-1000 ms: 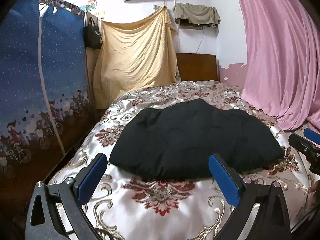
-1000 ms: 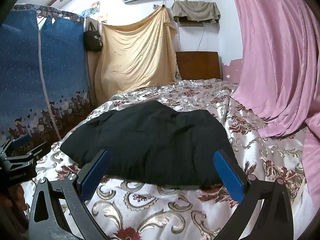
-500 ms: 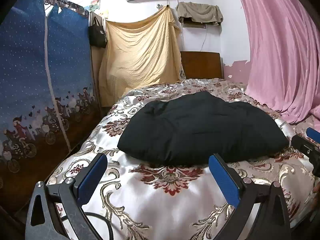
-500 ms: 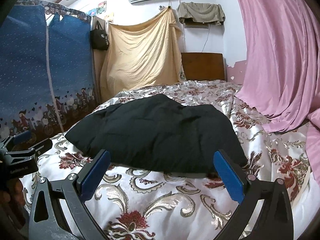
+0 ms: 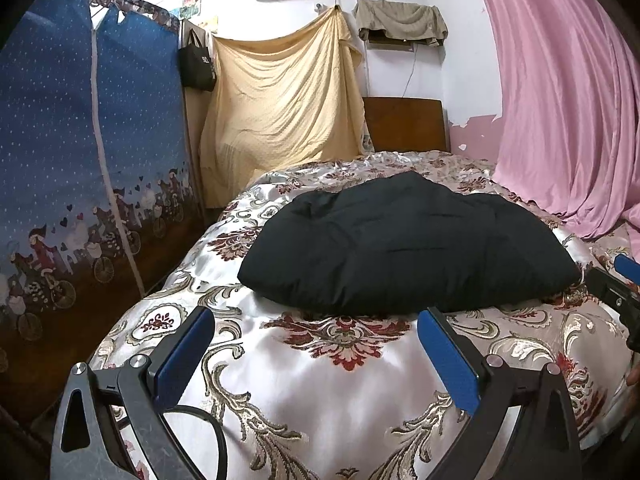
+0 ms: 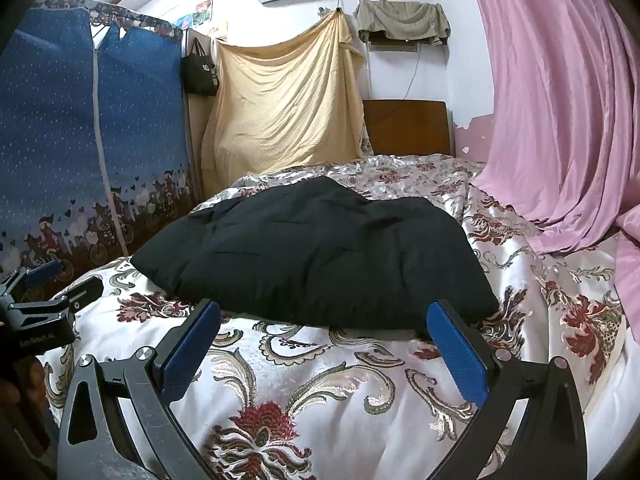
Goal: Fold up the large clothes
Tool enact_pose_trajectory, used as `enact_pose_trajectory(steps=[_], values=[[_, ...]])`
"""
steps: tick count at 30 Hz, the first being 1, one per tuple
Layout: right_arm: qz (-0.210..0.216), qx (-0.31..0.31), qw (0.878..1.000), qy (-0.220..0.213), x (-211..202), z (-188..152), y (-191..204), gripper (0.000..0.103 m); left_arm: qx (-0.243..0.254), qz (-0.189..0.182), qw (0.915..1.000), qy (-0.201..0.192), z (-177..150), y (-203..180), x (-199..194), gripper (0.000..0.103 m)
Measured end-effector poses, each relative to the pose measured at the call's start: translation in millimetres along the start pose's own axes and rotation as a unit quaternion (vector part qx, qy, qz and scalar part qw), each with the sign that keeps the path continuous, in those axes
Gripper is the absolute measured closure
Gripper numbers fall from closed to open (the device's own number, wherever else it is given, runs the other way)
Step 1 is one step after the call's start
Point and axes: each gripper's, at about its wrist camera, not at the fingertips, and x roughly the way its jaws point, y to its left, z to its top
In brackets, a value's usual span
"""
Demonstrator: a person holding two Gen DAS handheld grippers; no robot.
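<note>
Left wrist view: my left tongs point(image 5: 314, 334) hang wide open and empty over the near end of the bed point(image 5: 320, 400), short of the folded black garment point(image 5: 404, 248) lying mid-bed. Right wrist view: my right tongs point(image 6: 324, 326) gape empty too, just short of the garment's point(image 6: 316, 252) near edge.

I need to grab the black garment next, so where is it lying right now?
In both wrist views the black garment lies in a heap mid-bed on the floral bedspread, just beyond both open grippers, with the pink curtain to its right.
</note>
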Motion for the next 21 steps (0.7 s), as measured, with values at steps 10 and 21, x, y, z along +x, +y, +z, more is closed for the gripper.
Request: enact_pose_trajectory(steps=[10, 21], values=[[-0.002, 0.002, 1.0, -0.007, -3.4, 1.8, 2.3, 0.002, 0.0, 0.0, 1.0, -0.002, -1.1, 0.1, -1.0, 0.001], [-0.002, 0.001, 1.0, -0.012, -6.1, 2.2, 6.2, 0.001, 0.0, 0.0, 1.0, -0.006, -1.4, 2.5, -2.1, 0.001]])
